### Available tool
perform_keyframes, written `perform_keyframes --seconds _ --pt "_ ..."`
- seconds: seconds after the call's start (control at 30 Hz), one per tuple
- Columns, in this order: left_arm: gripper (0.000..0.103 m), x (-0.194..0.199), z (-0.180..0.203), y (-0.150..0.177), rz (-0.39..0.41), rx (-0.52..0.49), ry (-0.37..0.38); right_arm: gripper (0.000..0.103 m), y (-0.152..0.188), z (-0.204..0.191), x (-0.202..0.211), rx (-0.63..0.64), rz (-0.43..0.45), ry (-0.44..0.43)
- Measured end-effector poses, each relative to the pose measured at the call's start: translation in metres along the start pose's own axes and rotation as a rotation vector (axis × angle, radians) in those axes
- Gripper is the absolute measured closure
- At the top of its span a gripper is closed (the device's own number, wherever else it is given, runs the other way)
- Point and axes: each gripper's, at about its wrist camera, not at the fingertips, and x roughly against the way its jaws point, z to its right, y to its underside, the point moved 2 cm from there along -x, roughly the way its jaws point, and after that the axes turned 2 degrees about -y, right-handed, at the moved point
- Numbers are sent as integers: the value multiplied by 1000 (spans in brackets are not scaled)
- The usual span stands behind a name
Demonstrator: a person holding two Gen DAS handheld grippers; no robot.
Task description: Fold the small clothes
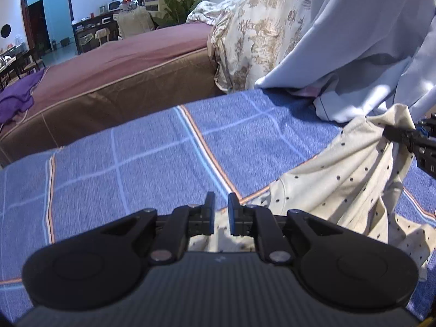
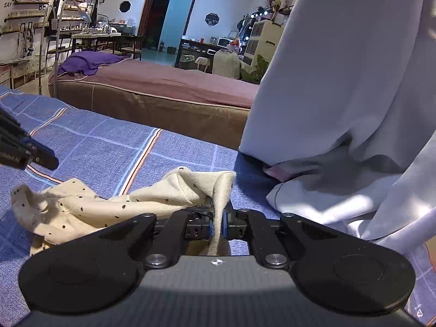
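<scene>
A small cream garment with dark dots [image 1: 340, 179] lies crumpled on the blue checked bedsheet [image 1: 136, 150]. My right gripper [image 2: 218, 218] is shut on a fold of the garment [image 2: 114, 204] and lifts that edge off the sheet; it shows at the right edge of the left wrist view [image 1: 392, 133]. My left gripper [image 1: 221, 204] hovers low over the sheet at the garment's near edge, its jaws a narrow gap apart with nothing between them. It appears at the left edge of the right wrist view [image 2: 41, 158].
A pale blue cloth [image 1: 368, 41] hangs down onto the sheet at the far right, also seen in the right wrist view [image 2: 354, 95]. A brown bed with a maroon cover [image 1: 122, 62] stands beyond, with a purple cloth [image 2: 87, 62] on it. A floral quilt [image 1: 253, 32] is piled behind.
</scene>
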Motion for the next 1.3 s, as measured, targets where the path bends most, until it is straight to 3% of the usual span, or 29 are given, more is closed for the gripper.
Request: perform_keyframes --seconds 0.13,0.2,0.23,0.27,0.33,0.4,0.53,0.63,0.77,0.8,0.83,0.87,0.9,1.0,1.1,1.23,1.3 --pt "93 -9 14 -42 17 -38 7 94 -4 15 -2 34 11 52" --pt "85 -11 22 -53 19 -58 16 94 -6 24 -6 30 9 66" --pt "64 -11 26 -55 15 -76 18 94 -6 29 -7 27 10 77" --pt "37 -11 29 -54 15 -88 9 94 -5 34 -9 21 9 88" --pt "12 -13 31 -44 11 -117 -14 94 -5 46 -14 7 5 115" --pt "7 -18 28 -24 -20 -133 -21 94 0 65 -26 -37 -17 169" --pt "7 -37 12 23 -129 -131 39 91 37 90 -51 -183 -126 160" --pt "16 -45 7 54 -182 -128 95 89 62 79 -54 -168 -166 137" --pt "60 -54 20 75 -240 -136 186 91 79 69 -54 -148 -194 126" --pt "63 -55 26 77 -248 -155 192 91 82 71 -56 -162 -200 118" --pt "73 -55 32 78 -252 -175 189 91 83 72 -56 -176 -204 110" --pt "88 -55 36 77 -248 -189 177 91 84 74 -56 -184 -205 108" --pt "93 -55 38 76 -243 -188 169 92 83 74 -56 -185 -201 109" --pt "96 -50 34 55 -196 -116 227 93 77 78 -52 -208 -171 100" --pt "97 -41 19 8 -79 -50 229 94 64 82 -43 -195 -106 105" --pt "96 -54 15 -68 29 -72 121 95 38 92 -43 -179 -25 140" --pt "90 -68 16 -92 56 -83 20 95 29 103 -48 -209 -2 192"
